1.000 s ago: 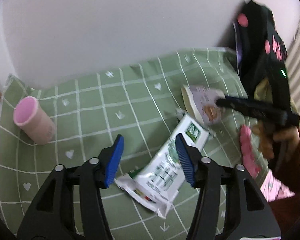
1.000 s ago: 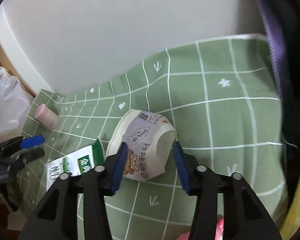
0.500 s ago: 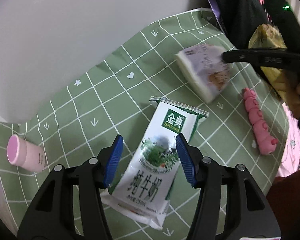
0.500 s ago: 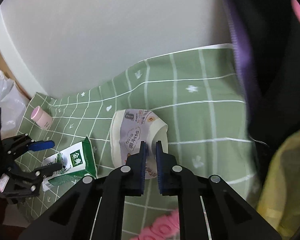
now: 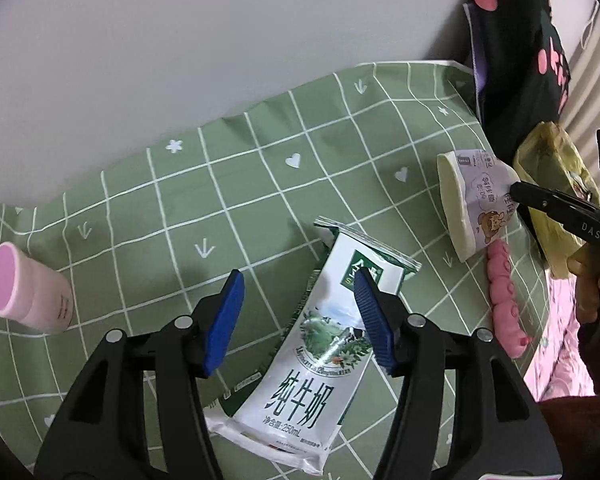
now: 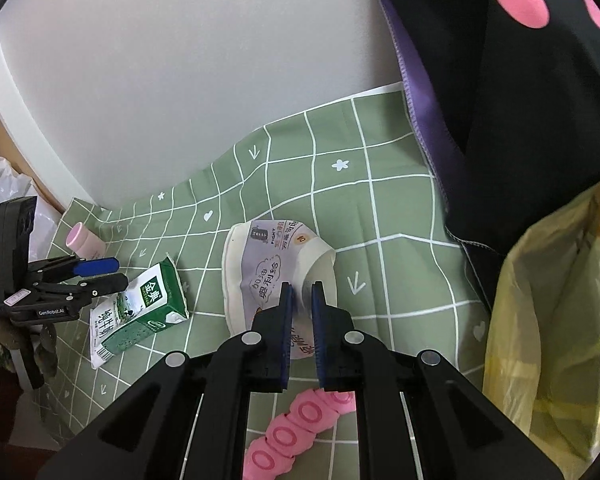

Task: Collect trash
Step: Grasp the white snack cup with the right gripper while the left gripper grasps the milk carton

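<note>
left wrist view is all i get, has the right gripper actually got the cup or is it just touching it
Observer: It has it. In the right wrist view the right gripper is shut on the cup's crumpled side wall; its jaws have just been closing on it.
Operator: any bag besides the yellow bag
Observer: Yes. A white plastic bag lies off the cloth's left edge, beyond the pink bottle.
</note>
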`<state>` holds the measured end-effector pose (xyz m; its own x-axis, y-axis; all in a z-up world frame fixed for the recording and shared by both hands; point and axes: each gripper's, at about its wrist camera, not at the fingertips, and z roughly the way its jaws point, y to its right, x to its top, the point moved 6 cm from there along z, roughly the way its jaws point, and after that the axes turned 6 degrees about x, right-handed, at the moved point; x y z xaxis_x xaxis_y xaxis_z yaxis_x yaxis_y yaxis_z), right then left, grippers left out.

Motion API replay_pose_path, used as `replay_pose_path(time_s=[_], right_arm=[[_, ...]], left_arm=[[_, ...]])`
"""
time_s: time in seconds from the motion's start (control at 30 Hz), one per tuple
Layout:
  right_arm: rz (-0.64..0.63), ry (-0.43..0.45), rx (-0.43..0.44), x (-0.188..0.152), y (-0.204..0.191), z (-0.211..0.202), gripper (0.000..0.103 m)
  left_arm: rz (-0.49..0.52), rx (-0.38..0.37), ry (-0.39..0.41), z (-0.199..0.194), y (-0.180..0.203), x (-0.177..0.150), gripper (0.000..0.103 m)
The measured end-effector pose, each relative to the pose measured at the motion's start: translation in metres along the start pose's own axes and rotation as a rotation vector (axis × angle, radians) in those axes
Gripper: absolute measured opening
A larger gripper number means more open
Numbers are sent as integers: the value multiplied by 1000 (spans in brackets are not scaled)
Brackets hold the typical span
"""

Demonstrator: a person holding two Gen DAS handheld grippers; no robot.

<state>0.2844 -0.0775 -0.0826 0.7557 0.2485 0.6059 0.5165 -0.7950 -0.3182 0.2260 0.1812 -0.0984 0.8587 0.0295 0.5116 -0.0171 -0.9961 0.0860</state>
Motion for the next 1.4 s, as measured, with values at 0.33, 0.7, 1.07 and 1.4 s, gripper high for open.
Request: replay_pose_path(time_s=[0.33, 0.7, 1.07, 1.4], right_arm=[[18, 12, -8, -14, 1, -11, 10], [31, 2, -22, -21, 6, -14, 10], [32, -22, -3, -24, 0, -2, 10], [18, -55, -4, -26, -4, 13, 10]], left_arm=[[173, -39, -79, 13, 41, 0, 55], [255, -25, -118, 19, 55, -10, 58], [149, 62, -116, 30, 29, -4, 58], [-5, 71, -150, 36, 16, 3, 51]])
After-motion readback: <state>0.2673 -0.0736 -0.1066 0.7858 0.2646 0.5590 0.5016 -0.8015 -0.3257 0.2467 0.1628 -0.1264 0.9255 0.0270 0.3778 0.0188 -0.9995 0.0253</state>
